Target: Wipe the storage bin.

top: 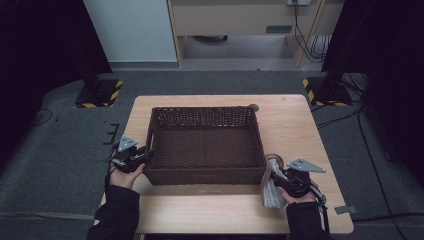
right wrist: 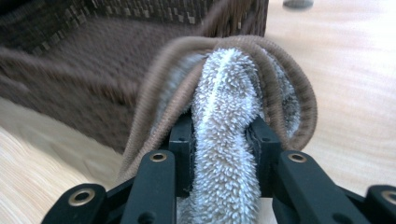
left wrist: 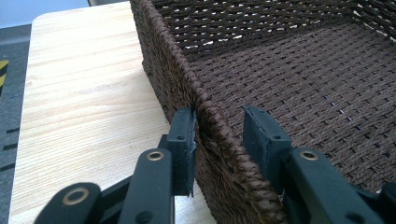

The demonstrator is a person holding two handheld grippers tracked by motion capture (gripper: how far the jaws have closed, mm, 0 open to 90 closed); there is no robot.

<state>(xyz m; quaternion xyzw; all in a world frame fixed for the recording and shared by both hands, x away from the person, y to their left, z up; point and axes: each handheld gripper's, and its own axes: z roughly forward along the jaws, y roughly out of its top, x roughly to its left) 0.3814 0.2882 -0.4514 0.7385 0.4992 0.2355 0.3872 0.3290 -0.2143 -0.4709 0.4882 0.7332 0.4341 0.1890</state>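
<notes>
The right gripper (right wrist: 219, 135) clamps a fluffy grey cloth with brown ribbed edging (right wrist: 224, 107), held just off the near right corner of the one dark brown woven rectangular basket (top: 207, 145). The left gripper (left wrist: 219, 135) straddles that basket's left wall, jaws apart: the outer pad touches the weave, the inner stands clear. The high view shows the light wooden table (top: 295, 120), both sleeves and a small round grey fitting (top: 254, 107) behind the basket.

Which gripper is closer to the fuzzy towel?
Right. The right gripper is clamped on the towel; the left gripper is at the basket's far left wall, straddling the rim.
</notes>
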